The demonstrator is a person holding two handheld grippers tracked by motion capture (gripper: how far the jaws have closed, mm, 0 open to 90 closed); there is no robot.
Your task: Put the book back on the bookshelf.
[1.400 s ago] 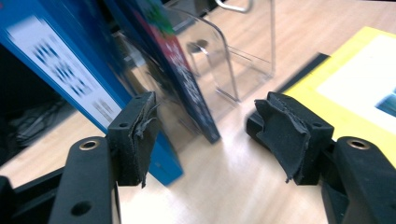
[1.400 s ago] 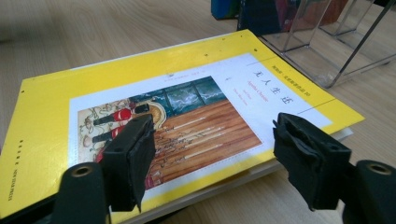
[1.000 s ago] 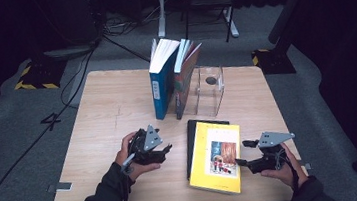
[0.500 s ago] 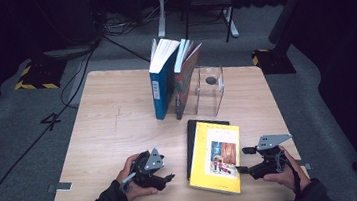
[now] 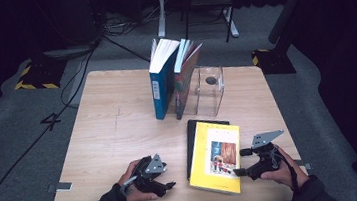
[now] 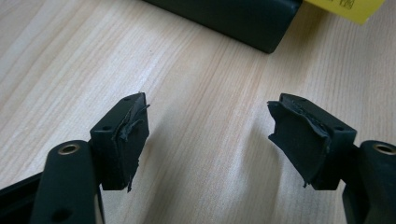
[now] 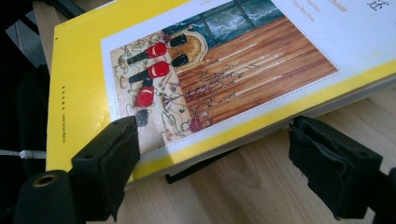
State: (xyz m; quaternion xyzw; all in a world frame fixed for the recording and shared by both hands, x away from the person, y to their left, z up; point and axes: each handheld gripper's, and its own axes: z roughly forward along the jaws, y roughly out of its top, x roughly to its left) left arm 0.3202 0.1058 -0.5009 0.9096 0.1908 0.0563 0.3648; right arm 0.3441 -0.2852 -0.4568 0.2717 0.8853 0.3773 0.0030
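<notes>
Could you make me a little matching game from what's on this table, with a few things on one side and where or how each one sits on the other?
Things:
1. yellow book
2. black book
3. blue book
4. clear box

States:
a. standing upright, pages fanned at the top
b. lying flat on top of another book
c. see-through, beside the standing books
d. lying under another book, its edge peeking out

Pairs: 1-b, 2-d, 3-a, 4-c
</notes>
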